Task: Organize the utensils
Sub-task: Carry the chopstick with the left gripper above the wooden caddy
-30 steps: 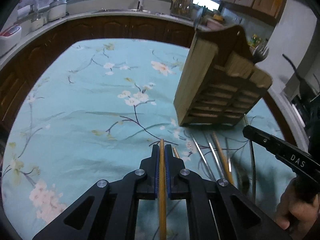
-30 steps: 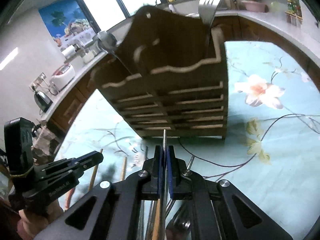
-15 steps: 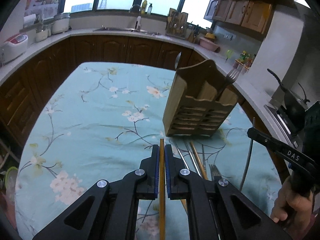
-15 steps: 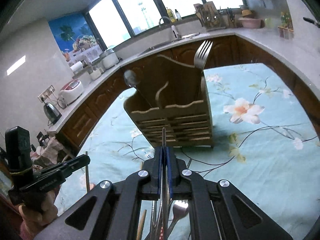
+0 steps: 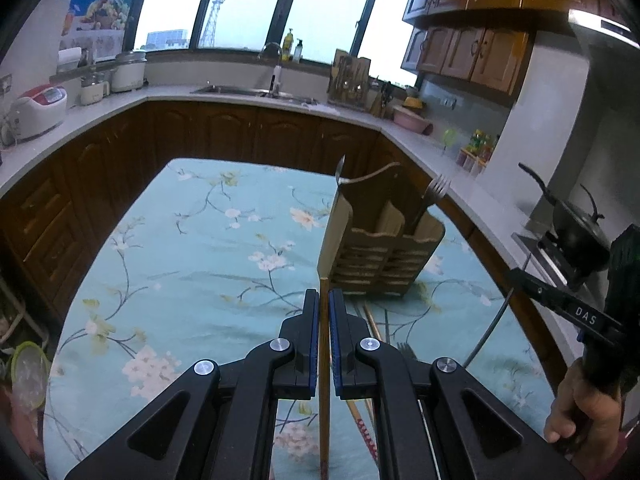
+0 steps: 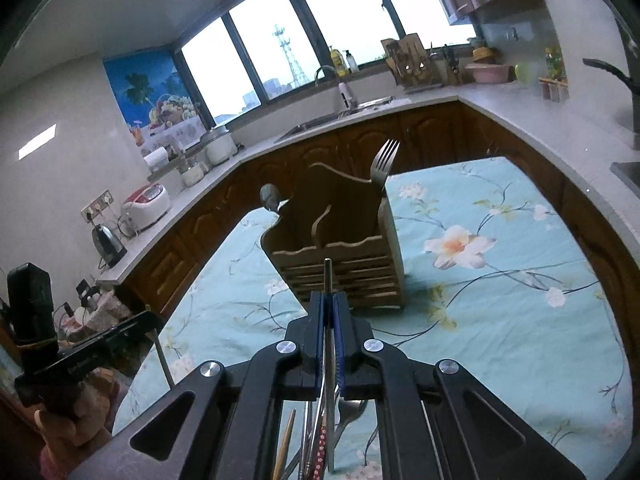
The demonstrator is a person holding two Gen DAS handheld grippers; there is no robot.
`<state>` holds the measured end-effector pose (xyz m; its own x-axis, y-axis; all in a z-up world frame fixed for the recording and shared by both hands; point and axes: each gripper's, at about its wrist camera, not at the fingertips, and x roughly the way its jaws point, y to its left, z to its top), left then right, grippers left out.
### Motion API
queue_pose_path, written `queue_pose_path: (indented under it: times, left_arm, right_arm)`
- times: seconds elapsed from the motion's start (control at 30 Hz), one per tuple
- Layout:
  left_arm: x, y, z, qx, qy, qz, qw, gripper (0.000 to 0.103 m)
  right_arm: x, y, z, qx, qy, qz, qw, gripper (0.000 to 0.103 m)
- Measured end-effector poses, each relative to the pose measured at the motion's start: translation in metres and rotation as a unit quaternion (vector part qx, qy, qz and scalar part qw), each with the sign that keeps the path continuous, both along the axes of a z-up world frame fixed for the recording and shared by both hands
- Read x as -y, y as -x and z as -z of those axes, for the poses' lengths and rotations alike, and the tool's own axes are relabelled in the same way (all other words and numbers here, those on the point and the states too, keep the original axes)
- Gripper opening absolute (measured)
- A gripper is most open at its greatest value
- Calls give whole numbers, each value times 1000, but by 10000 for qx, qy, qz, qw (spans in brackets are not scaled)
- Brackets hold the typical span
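Gripping one utensil apiece, two hand-held grippers hang above a bench covered in a blue flowered cloth [image 5: 168, 280], both pointed at the wooden holder [image 5: 380, 256] that stands upright toward the far side of the cloth. The left hand-held gripper [image 5: 324, 304] is clenched on a wooden chopstick [image 5: 324, 400], which runs straight along the gap between its blue-lined fingers and pokes out just past the tips, a hold that seems meant to keep the stick in line for dropping into a slot. The right hand-held gripper [image 6: 329, 308] is clenched the same way on a thin metal utensil [image 6: 328, 276], its blunt end jutting forward toward the holder's slatted front; whether it is a chopstick or a handle cannot be told. A fork [image 6: 383, 164] already stands tines-up in the holder's right-hand compartment and a spoon [image 6: 269, 197] leans out at the left end, suggesting the sorting is partly done. More loose utensils [image 6: 320, 440], among them a red-patterned stick and a spoon, lie on the cloth below the grippers, still to be put away. The likely next step is to carry each held piece over an open compartment and lower it in
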<state>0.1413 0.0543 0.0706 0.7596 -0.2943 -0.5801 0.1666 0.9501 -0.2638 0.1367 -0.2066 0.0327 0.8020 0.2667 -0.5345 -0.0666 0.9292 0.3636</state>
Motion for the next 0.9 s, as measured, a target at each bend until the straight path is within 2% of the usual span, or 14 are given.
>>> queue_pose_path:
  times: [0.4, 0.9]
  left_arm:
    - [-15, 19, -19, 469, 300, -170, 9983, 3]
    - [-18, 9, -25, 1016, 711, -375, 9916, 3]
  right_arm:
    - [5, 16, -22, 379, 6, 124, 9992, 4]
    - [13, 17, -37, 694, -71, 267, 9972, 4]
